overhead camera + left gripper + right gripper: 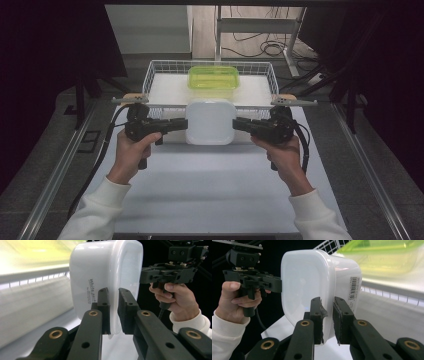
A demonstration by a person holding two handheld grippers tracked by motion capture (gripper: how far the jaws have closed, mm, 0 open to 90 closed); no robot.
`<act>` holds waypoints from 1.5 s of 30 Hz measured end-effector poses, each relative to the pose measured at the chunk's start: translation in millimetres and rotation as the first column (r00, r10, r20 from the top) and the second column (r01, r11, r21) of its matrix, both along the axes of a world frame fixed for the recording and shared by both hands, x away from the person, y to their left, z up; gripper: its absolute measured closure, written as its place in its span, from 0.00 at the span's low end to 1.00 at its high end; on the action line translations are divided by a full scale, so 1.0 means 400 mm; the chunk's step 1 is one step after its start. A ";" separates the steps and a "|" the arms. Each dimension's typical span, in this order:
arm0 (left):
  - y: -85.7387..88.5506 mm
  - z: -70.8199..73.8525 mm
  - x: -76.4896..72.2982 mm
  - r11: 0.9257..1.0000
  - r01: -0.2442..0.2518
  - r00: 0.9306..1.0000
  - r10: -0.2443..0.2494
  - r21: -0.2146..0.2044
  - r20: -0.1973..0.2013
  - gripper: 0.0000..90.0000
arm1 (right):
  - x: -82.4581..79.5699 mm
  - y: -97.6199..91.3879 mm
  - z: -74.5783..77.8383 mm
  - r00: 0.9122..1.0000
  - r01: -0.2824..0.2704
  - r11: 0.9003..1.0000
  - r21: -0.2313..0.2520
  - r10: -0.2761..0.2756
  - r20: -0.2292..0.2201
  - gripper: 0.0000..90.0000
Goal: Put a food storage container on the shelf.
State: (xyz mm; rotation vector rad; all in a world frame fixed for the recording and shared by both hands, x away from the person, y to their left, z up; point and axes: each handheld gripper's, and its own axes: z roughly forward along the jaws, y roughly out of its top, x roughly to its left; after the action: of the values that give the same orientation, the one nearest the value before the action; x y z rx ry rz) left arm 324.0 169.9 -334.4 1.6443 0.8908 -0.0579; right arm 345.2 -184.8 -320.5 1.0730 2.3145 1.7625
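Sleeves (95, 215) and forearms enter from 6 o'clock in high view. Left gripper (184, 123) clamped on rim of white lidded tub (210, 121) at its 9 o'clock edge; right gripper (236, 123) clamped on opposite rim at 3 o'clock. Jaws narrow on both, pads pinching lid lip from either face, as seen close up in left gripper view (113, 312) and right gripper view (327, 320). Tub held clear of white table (210, 190), just at near rail of wire basket (155, 80), seen lid-up from above. Green-lidded box (213, 78) already inside basket toward 12 o'clock.

Judged step: carrying tub over rail into basket.
- Keep both hands level and moving together; uneven lift would tilt tub or twist lip out of one pinch.
- Clear rail fully before lowering.
- Set down at near side, apart from green-lidded box.
- Release both grips only once base rests flat.
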 end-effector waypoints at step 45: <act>0.025 0.144 0.146 1.000 -0.015 0.999 0.016 -0.011 0.041 0.90 | 0.163 0.024 0.135 1.000 0.001 0.999 0.040 0.000 -0.018 0.87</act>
State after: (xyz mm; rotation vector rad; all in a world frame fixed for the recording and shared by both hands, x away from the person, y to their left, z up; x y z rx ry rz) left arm 382.5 179.8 -276.9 1.6234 0.8710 -0.0182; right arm 410.2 -175.1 -266.5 1.0998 2.2985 1.8139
